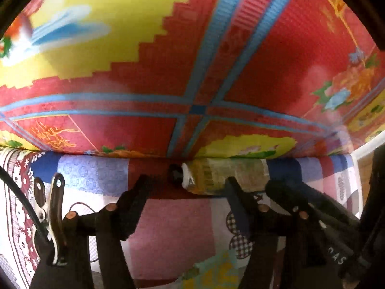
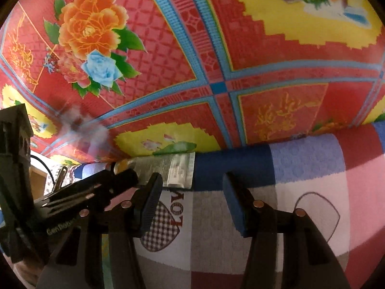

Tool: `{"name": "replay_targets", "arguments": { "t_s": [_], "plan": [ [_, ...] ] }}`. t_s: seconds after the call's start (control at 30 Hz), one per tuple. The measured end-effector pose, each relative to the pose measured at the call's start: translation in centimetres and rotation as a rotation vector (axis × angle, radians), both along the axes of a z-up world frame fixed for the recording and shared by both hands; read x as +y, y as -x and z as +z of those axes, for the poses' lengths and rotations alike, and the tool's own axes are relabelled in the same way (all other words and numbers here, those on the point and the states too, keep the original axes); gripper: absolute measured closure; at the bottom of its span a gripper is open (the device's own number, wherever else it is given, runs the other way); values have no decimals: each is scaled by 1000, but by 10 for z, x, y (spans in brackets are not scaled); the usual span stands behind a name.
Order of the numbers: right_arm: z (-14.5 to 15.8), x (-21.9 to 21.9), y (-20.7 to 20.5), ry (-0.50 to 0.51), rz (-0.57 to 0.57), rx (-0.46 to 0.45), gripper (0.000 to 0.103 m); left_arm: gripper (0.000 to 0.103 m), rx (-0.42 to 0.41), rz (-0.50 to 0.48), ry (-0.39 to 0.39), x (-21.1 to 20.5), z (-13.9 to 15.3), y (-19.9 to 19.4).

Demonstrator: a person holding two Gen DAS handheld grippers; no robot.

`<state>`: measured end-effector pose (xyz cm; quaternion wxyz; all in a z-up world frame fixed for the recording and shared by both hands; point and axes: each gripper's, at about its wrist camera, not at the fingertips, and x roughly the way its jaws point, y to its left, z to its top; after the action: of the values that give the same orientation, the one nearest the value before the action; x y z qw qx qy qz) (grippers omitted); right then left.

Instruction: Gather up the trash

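A squeezed tube [image 1: 226, 175] with a black cap [image 1: 175, 174] and a yellowish printed label lies on its side in the crease where a patchwork blanket [image 1: 168, 228] meets a red floral quilt [image 1: 149, 77]. My left gripper [image 1: 187, 186] is open just in front of the tube's cap end, its right finger overlapping the tube. In the right wrist view the tube [image 2: 166, 168] shows its flat crimped end. My right gripper [image 2: 192, 189] is open, and its left finger sits just below that end. The left gripper's finger [image 2: 118, 180] hides the cap there.
The quilt [image 2: 168, 48] rises like a wall behind the crease. A metal clip [image 1: 51, 207] and a black cable [image 1: 19, 192] sit at the far left. A wooden edge [image 1: 364, 171] shows at the far right. The blanket [image 2: 300, 180] spreads out to the right.
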<state>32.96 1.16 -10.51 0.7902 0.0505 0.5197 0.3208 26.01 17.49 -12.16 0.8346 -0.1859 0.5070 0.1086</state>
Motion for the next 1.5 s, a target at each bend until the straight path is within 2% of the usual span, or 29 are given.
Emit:
{"name": "replay_targets", "arguments": {
  "t_s": [0.17,0.37,0.5,0.57,0.63,0.7,0.77,0.8,0.87,0.93,1.07,1.17,1.2,1.23,1.5],
  "plan": [
    [-2,-8,-7,-54,-6,15,50,29,0,10,51,6,-2,-8],
    [-1,-13,-8,-62,11,11,50,26,8,3,59,6,-1,-15],
    [-3,-26,-7,-135,-30,25,47,19,-30,41,133,13,-6,-9],
    [-1,-25,-8,-126,-22,22,46,19,-28,52,163,16,-6,-9],
    [2,-20,-7,-91,4,10,45,24,-13,60,156,18,-6,-8],
    [5,-16,-5,-62,14,-10,45,31,2,86,76,17,-5,-5],
    [6,-15,-3,-53,0,-21,45,32,10,96,-42,14,-5,-3],
    [6,-14,-2,-48,-7,-24,45,32,5,79,-49,13,-7,-3],
    [6,-12,-1,-39,-9,-32,45,33,-7,64,-31,12,-7,-4],
    [6,-5,0,-30,-2,-41,45,33,-35,40,30,11,-8,-6],
    [4,8,3,-35,37,-48,47,39,-34,21,23,10,-9,-10],
    [3,14,8,-56,66,-43,49,58,-36,-6,53,7,-10,-5],
    [3,15,9,-55,69,-47,50,69,-31,-14,74,7,-10,-5],
    [3,17,11,-56,71,-48,51,73,-23,-21,90,5,-11,-8],
    [5,18,19,-60,57,-35,52,72,-15,-68,94,9,-6,-2]
  ]
}}
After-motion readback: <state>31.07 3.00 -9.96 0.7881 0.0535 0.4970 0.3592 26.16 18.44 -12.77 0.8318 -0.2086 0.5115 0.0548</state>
